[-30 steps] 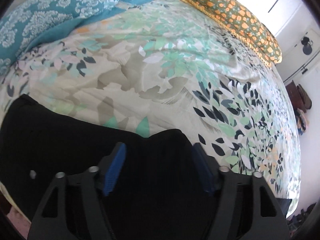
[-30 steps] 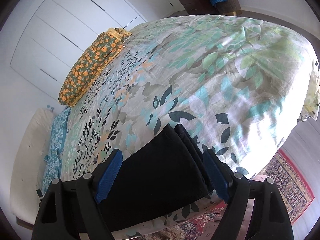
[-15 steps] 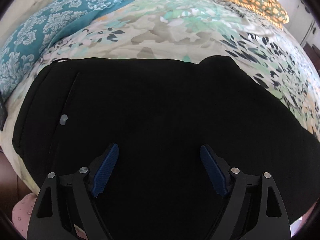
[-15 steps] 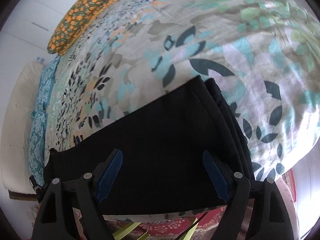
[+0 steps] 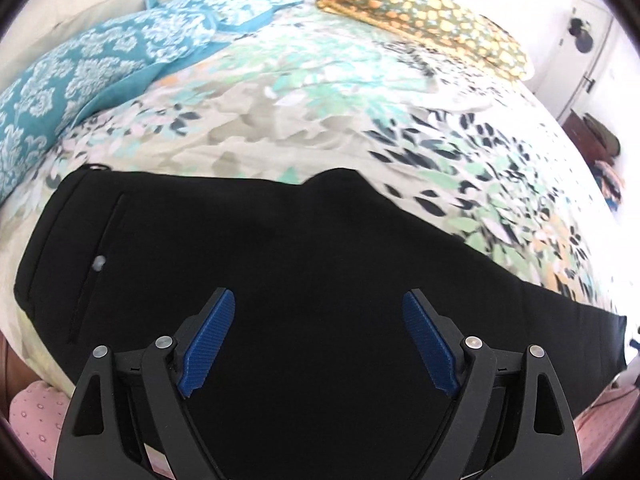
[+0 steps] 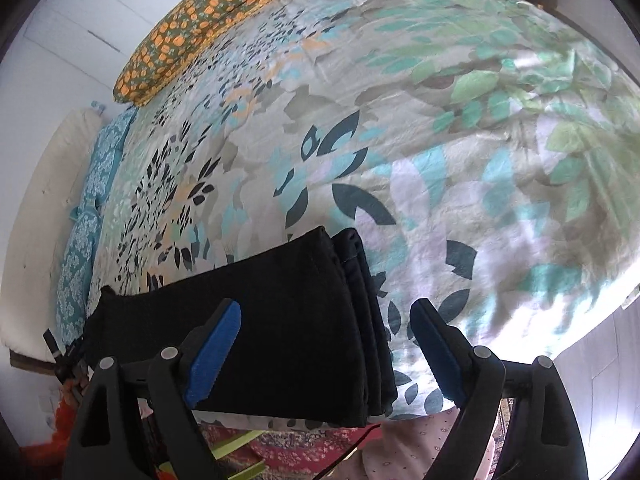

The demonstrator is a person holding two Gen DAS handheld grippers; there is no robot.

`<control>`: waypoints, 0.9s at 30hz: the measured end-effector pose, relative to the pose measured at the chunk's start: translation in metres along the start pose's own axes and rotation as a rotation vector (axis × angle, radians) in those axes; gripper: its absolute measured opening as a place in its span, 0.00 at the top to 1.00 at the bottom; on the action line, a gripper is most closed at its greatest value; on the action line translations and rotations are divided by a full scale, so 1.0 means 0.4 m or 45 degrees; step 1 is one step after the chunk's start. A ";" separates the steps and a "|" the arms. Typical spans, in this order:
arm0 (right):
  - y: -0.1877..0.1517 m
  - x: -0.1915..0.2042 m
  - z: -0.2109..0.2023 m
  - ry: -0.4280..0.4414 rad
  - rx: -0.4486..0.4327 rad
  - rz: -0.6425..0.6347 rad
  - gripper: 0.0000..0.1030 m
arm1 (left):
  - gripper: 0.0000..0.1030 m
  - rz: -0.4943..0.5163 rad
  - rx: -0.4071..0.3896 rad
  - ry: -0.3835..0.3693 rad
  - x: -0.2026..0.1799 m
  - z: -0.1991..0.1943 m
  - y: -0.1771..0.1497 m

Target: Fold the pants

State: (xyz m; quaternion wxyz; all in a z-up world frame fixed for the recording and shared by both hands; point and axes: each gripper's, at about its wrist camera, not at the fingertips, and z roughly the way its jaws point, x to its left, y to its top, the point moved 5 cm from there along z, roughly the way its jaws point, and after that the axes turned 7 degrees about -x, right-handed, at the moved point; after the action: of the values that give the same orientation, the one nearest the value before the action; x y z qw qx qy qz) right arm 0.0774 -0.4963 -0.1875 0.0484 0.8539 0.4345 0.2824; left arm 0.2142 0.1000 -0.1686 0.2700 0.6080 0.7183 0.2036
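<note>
Bedspread (image 6: 460, 128) carries black pants (image 5: 304, 264); only right view shows hems, seemingly stacked.

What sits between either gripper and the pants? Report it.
Nothing visible does. The left gripper hangs open over the waist end of the black pants, bare cloth below it. The right gripper, also open, straddles the hem edge, with only the bedspread beyond.

Matt black cloth pants (image 5: 304, 248), smooth weave. Crumpled leaf-print cotton bedspread (image 6: 460, 152), matt. Ribbed blue plastic pads (image 5: 210, 338) on matt black plastic left gripper (image 5: 318, 336).
</note>
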 end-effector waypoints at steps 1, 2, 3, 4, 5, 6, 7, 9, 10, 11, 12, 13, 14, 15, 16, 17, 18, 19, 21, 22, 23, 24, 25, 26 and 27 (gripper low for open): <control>-0.001 0.000 0.018 0.023 0.029 -0.004 0.16 | 0.15 0.008 0.004 -0.007 -0.012 0.002 -0.003; 0.000 -0.001 0.035 0.040 0.054 -0.005 0.16 | 0.15 0.014 0.012 -0.009 -0.020 0.004 -0.008; 0.003 -0.007 0.050 0.047 0.081 -0.003 0.16 | 0.15 0.019 0.020 -0.010 -0.026 0.007 -0.013; 0.001 -0.013 0.066 0.059 0.122 0.000 0.17 | 0.15 0.024 0.030 -0.006 -0.028 0.012 -0.021; -0.006 -0.017 0.083 0.054 0.162 -0.007 0.19 | 0.15 0.029 0.039 -0.001 -0.027 0.015 -0.027; -0.010 -0.019 0.096 0.042 0.191 -0.028 0.25 | 0.15 0.032 0.047 0.007 -0.024 0.017 -0.033; -0.012 -0.019 0.102 0.033 0.204 -0.048 0.29 | 0.15 0.030 0.051 0.016 -0.022 0.017 -0.038; -0.015 -0.010 0.104 0.049 0.216 -0.060 0.36 | 0.15 0.010 0.054 0.031 -0.006 0.020 -0.042; -0.020 -0.005 0.107 0.056 0.234 -0.066 0.53 | 0.15 -0.014 0.054 0.036 0.004 0.020 -0.042; -0.027 0.001 0.110 0.041 0.253 -0.091 0.62 | 0.15 -0.041 0.054 0.037 0.013 0.022 -0.041; -0.032 0.005 0.110 0.026 0.263 -0.112 0.68 | 0.15 -0.067 0.055 0.037 0.020 0.024 -0.041; -0.033 0.006 0.106 0.031 0.256 -0.099 0.75 | 0.15 -0.090 0.056 0.036 0.027 0.026 -0.041; -0.031 0.008 0.099 0.065 0.237 -0.061 0.81 | 0.15 -0.108 0.058 0.035 0.033 0.027 -0.042; -0.029 0.012 0.086 0.093 0.206 -0.036 0.85 | 0.15 -0.118 0.060 0.033 0.035 0.028 -0.042; -0.029 0.021 0.071 0.116 0.174 -0.015 0.86 | 0.15 -0.119 0.060 0.032 0.035 0.027 -0.043; -0.030 0.031 0.052 0.159 0.140 0.018 0.86 | 0.15 -0.116 0.057 0.029 0.034 0.025 -0.043; -0.032 0.045 0.031 0.228 0.104 0.054 0.86 | 0.15 -0.111 0.053 0.027 0.032 0.022 -0.042; -0.037 0.064 0.012 0.302 0.071 0.087 0.86 | 0.15 -0.108 0.047 0.022 0.030 0.019 -0.041; -0.052 0.116 -0.019 0.441 0.035 0.134 0.87 | 0.15 -0.106 0.036 0.013 0.027 0.016 -0.039; -0.063 0.148 -0.030 0.515 0.021 0.156 0.87 | 0.15 -0.108 0.035 0.011 0.026 0.017 -0.037; -0.076 0.185 -0.035 0.592 0.016 0.180 0.87 | 0.15 -0.113 0.036 0.005 0.025 0.021 -0.037; -0.090 0.226 -0.035 0.668 0.016 0.197 0.87 | 0.15 -0.117 0.040 0.000 0.024 0.025 -0.038; -0.104 0.273 -0.031 0.740 0.021 0.207 0.87 | 0.15 -0.120 0.044 -0.003 0.024 0.029 -0.039; -0.119 0.329 -0.020 0.808 0.032 0.213 0.87 | 0.15 -0.122 0.047 -0.007 0.023 0.032 -0.041; -0.133 0.383 -0.007 0.871 0.048 0.214 0.87 | 0.15 -0.121 0.049 -0.011 0.022 0.033 -0.042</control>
State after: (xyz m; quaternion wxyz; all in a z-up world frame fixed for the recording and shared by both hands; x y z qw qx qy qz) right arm 0.1090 -0.3460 -0.1351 -0.1392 0.7435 0.3589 0.5468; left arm 0.2086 0.1052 -0.1904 0.2708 0.5792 0.7490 0.1740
